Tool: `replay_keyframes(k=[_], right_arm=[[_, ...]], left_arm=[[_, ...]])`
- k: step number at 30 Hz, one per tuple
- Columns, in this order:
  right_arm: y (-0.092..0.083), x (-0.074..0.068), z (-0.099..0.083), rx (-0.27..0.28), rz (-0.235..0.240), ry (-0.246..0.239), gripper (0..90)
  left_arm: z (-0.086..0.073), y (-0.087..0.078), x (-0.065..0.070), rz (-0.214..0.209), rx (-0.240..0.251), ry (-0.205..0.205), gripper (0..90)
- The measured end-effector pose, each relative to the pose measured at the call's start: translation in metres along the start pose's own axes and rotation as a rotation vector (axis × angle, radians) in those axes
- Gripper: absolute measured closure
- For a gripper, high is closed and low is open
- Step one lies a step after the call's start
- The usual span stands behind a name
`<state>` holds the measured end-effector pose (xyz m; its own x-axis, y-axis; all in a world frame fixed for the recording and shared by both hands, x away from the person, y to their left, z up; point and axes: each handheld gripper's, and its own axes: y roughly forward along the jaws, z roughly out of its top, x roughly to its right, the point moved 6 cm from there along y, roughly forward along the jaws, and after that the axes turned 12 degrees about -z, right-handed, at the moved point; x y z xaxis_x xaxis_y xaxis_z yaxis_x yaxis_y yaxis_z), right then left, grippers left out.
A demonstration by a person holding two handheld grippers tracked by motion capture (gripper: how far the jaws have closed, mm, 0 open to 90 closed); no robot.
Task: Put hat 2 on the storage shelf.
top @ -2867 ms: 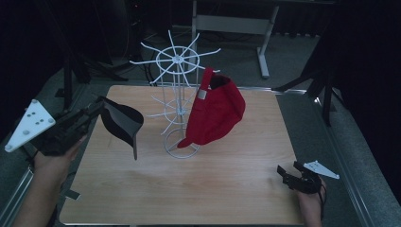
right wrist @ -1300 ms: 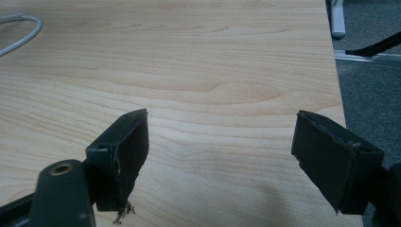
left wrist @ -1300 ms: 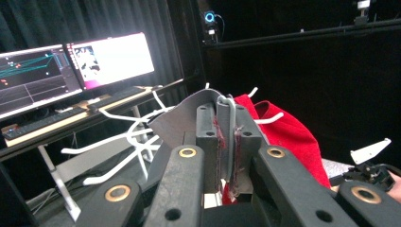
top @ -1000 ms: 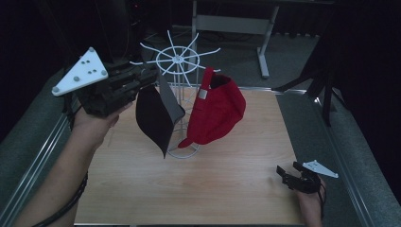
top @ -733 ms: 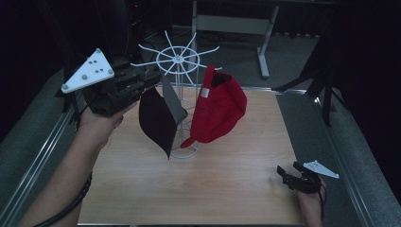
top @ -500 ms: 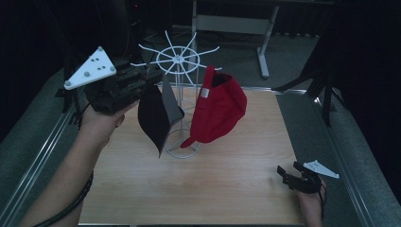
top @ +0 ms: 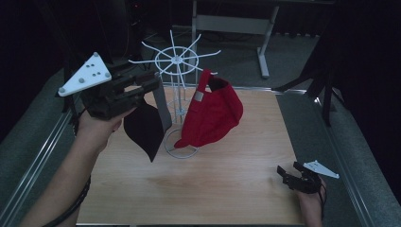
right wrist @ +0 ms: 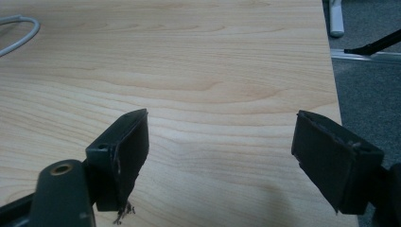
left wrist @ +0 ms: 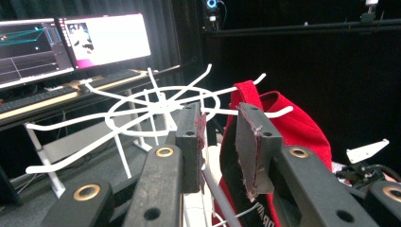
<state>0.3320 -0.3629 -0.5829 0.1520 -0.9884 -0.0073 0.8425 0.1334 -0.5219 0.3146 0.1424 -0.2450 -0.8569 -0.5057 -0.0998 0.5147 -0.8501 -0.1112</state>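
While the left hand-held gripper [top: 150, 86] hovers at the upper left of the high view, level with the spokes of the white wire rack [top: 176, 60], its jaws have just been opening and now stand a narrow gap apart. In the left gripper view a grey strap of the black cap [top: 144, 128] runs up between the pads [left wrist: 250, 142], and whether they press on it I cannot tell. That cap hangs from the rack's left side, its pointed lower edge clear above the worktop [top: 203, 189]. Just right of it, on the same rack, hangs the red cap [top: 213, 116], its brim dipping toward the ring-shaped foot of the rack.

At the lower right of the high view, the right hand-held gripper [top: 288, 172] rests low near the worktop's right edge, well apart from the rack. Its jaws stand wide with nothing but bare wood between them in the right gripper view. The whole lower middle of the worktop lies open, as does the strip along its right edge beside the grey floor [top: 364, 137]
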Motion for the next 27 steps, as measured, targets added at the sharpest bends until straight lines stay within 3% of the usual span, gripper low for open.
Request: replay_keyframes(k=[6, 10, 27], right_arm=[[0.0, 0.0, 0.0, 0.001, 0.0, 0.002, 19.5], [0.0, 0.0, 0.0, -0.001, 0.0, 0.0, 19.5], [-0.001, -0.001, 0.0, -0.002, 0.001, 0.001, 19.5]], left_arm=[[-0.003, -0.011, 0.006, -0.003, 0.019, 0.008, 72.0], [-0.009, -0.017, 0.008, 0.008, 0.002, 0.019, 72.0], [-0.044, -0.032, 0.007, 0.021, -0.004, -0.017, 70.7]])
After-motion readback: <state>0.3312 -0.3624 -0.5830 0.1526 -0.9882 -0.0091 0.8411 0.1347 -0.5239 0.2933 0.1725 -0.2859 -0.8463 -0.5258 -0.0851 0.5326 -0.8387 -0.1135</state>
